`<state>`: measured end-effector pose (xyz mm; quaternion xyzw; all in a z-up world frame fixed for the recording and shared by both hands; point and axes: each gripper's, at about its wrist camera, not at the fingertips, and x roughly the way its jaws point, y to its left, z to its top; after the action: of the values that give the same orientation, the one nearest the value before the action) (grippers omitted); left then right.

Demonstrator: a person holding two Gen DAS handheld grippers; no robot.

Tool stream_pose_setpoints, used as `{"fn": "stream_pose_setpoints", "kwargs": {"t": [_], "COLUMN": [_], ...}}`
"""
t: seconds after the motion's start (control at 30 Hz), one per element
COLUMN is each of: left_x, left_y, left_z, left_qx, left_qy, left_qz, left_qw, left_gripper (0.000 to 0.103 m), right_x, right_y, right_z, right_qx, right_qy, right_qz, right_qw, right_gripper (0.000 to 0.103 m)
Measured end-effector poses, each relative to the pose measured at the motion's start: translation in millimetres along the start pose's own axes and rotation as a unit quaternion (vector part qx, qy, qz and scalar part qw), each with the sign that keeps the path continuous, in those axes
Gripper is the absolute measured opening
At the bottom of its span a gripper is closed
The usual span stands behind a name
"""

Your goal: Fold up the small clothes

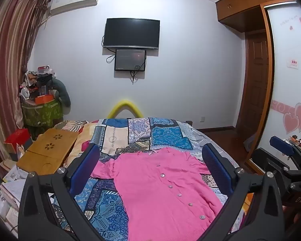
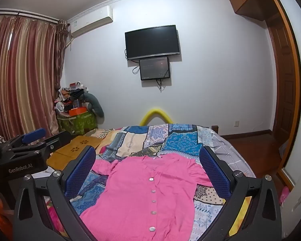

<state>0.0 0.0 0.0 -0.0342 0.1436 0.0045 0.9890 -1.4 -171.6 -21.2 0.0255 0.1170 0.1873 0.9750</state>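
While both pairs of jaws stand wide and hold nothing, the left gripper [image 1: 150, 160] and right gripper [image 2: 148, 160] frame a pink buttoned cardigan [image 1: 162, 190] lying flat at lower centre on the patchwork bedspread [image 1: 166, 134], below the wall-mounted TV [image 1: 131, 33].

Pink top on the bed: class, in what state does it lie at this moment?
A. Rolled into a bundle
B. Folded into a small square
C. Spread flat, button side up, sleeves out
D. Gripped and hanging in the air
C: the pink top lies spread flat on the patchwork cover with its row of buttons facing up, a sleeve out to each side, and both grippers open and clear of it.
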Motion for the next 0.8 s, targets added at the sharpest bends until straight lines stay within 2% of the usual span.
{"fn": "stream_pose_setpoints", "kwargs": {"t": [0.8], "left_x": [3.3], "left_y": [-1.2], "left_z": [-2.2], "left_qx": [0.006], "left_qy": [0.001], "left_qz": [0.003], "left_qw": [1.0000], "left_gripper": [0.103], "right_x": [4.5], "right_y": [-1.8], "right_z": [-0.7], "right_qx": [0.001], "right_qy": [0.006], "right_qz": [-0.002], "right_qw": [1.000], "right_gripper": [0.103]}}
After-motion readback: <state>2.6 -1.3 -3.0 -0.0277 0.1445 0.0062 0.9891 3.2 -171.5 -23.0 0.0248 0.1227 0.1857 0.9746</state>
